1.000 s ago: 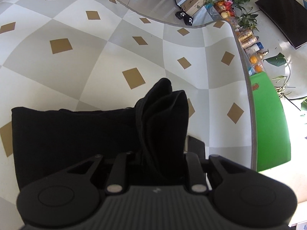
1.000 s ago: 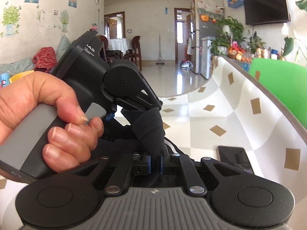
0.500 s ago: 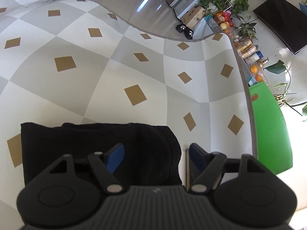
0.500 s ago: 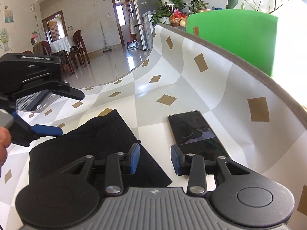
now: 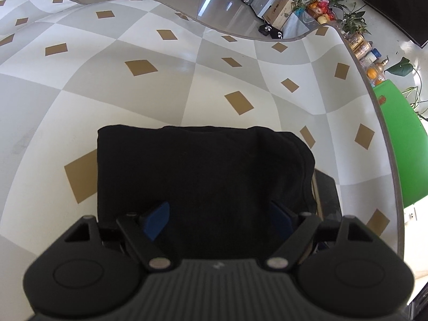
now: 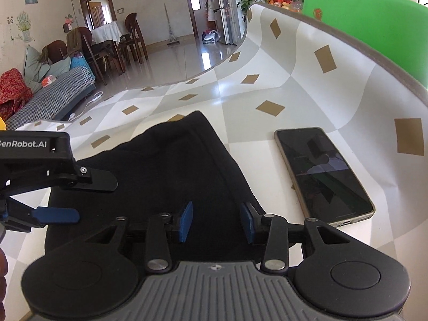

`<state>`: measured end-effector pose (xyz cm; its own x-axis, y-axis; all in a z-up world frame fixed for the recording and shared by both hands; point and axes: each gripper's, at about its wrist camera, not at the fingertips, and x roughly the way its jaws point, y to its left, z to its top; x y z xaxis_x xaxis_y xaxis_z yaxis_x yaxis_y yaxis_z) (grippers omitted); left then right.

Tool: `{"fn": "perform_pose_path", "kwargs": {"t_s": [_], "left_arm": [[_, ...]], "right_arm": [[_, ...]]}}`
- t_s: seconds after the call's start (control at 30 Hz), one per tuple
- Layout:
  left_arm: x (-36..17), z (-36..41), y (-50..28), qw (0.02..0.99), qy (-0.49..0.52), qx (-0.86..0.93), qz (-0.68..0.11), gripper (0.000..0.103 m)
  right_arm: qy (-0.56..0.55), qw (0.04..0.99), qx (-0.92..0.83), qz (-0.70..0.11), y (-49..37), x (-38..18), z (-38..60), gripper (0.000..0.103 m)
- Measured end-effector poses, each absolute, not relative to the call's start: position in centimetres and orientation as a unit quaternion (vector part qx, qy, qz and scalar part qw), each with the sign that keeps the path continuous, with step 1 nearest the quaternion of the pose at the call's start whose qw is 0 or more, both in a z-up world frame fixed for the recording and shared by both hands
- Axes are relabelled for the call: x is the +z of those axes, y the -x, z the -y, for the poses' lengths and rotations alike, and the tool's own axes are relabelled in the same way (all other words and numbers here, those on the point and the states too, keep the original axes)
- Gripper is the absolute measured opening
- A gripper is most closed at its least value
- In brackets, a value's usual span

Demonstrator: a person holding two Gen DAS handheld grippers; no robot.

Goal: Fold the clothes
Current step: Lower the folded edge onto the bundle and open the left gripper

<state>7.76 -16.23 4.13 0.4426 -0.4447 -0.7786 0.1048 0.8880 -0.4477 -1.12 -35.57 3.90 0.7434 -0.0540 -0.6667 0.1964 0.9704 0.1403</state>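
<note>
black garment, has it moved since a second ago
Yes: the black garment dropped from the fingers and lies flat on the checked tablecloth, beside the phone.

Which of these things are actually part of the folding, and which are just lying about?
Part of the job: black garment, left hand-held gripper, right hand-held gripper.

Just lying about: phone, green chair, patterned table.

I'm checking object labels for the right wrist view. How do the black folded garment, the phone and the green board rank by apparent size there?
1. black folded garment, largest.
2. green board, though it is cut off by the frame and farther away, so unsure.
3. phone, smallest, yet close to the camera.
</note>
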Motion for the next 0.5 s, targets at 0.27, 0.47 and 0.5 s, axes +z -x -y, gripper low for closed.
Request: {"fn": "perform_pose_path", "kwargs": {"t_s": [0.27,0.47,0.5], "left_arm": [[2.6,15.4,-7.7,0.833,0.165,-0.178,-0.498,0.081],[2.8,14.4,-7.7,0.836,0.145,-0.177,-0.499,0.081],[2.8,14.2,-7.7,0.837,0.141,-0.176,-0.499,0.081]], "right_arm": [[-0.103,0.924,-0.056,-0.363,0.9,3.1,35.1,0.042],[-0.084,0.920,-0.018,-0.383,1.5,3.2,33.4,0.043],[-0.082,0.919,-0.009,-0.386,1.7,3.2,33.1,0.045]]}}
